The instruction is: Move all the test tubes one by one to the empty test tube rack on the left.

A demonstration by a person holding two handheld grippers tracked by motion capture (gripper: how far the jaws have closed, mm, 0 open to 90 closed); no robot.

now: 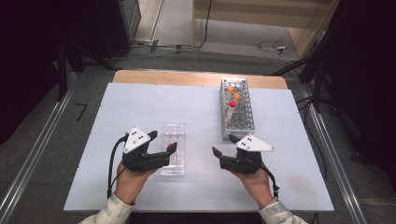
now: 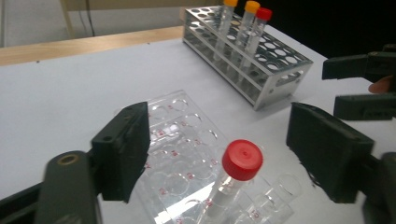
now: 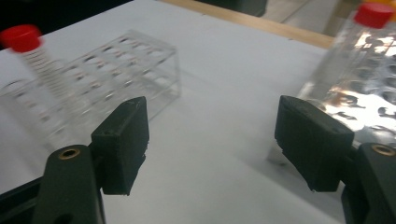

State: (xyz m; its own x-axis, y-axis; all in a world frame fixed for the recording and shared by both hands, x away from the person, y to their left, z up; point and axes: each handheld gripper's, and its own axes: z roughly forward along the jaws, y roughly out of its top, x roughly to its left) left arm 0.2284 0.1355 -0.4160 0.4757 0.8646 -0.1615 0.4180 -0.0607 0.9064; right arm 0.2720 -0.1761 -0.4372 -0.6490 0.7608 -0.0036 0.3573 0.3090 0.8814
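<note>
The red-capped tube (image 2: pixel 233 179) stands upright in the clear rack (image 2: pixel 180 154) on the tabletop (image 1: pixel 140 107), set there to stay; the left hand-held gripper (image 2: pixel 224 154) spreads wide around it, pads clear; the right hand-held gripper (image 3: pixel 212 149) gapes empty beside the metal rack (image 1: pixel 238 109).

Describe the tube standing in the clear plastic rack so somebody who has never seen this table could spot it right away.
On the white table, find the clear plastic rack lying near the left gripper. One red-capped tube stands in it, between that gripper's open fingers. It is the rack's only tube; the other tubes stand in the metal rack farther back.
</note>
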